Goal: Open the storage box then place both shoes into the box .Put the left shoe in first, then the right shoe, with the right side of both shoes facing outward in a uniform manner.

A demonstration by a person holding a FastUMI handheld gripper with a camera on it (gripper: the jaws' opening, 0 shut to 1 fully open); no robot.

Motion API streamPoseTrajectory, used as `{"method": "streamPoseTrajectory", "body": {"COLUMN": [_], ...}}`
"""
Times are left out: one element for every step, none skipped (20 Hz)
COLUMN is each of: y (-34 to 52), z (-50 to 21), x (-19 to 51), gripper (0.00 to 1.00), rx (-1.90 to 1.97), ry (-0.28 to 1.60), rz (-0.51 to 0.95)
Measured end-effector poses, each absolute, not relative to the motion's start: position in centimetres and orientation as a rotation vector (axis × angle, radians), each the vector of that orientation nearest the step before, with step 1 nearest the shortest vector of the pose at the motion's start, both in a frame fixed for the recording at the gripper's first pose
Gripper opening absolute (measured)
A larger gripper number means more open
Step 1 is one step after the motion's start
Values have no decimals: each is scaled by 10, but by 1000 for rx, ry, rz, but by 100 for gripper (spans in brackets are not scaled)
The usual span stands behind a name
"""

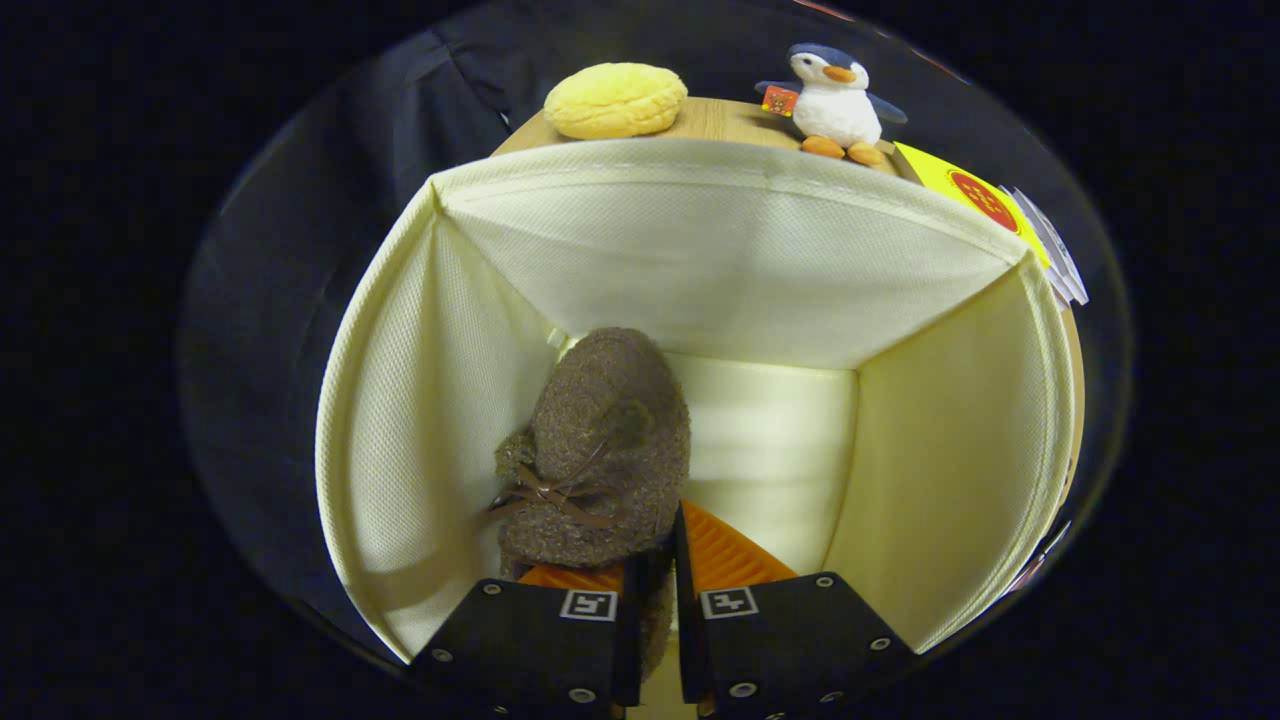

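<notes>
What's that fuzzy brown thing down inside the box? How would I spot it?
Look into the open cream fabric box. Against its left wall, toe toward the far wall, is a brown woolly shoe with a thin bow, its heel pinched in the gripper. It is the one dark, fuzzy thing there.

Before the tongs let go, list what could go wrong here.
1. The tongs grip only the rear edge of the brown shoe, toe pointing down into the storage box; released now, it may topple and face the wrong way.
2. The shoe hangs close to the box's left wall, so it could lean there instead of lying flat, perhaps crowding the second shoe.
</notes>
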State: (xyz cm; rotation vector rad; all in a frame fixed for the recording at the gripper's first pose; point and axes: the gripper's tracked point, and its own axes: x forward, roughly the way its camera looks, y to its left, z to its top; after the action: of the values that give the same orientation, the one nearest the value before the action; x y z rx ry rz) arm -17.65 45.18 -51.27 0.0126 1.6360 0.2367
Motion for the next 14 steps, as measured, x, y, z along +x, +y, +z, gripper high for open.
{"method": "streamPoseTrajectory", "body": {"y": [455, 457, 459, 460, 460, 456, 453, 453, 456, 457, 457, 455, 453, 449], "z": [-511, -507, -502, -495, -491, -486, -480, -474, -466, -457, -449, -440, -430, -419], "x": [-180, -182, -184, -184, -185, -185, -184, -182, -180, -177, -173, -169, -166, -163], "gripper": [24, 28, 37, 42, 53, 58, 68, 73, 81, 85, 90, 91, 94, 95], "rx": [33, 51, 62, 69, 70, 72, 82, 105, 132, 150, 159, 161, 170, 185], "ry": [1644, 1648, 1644, 1633, 1621, 1608, 1591, 1572, 1550, 1528, 1502, 1475, 1447, 1415], "rz": [265, 288, 314, 344, 368, 378, 381, 393, 414, 435, 457, 474, 491, 503]}}
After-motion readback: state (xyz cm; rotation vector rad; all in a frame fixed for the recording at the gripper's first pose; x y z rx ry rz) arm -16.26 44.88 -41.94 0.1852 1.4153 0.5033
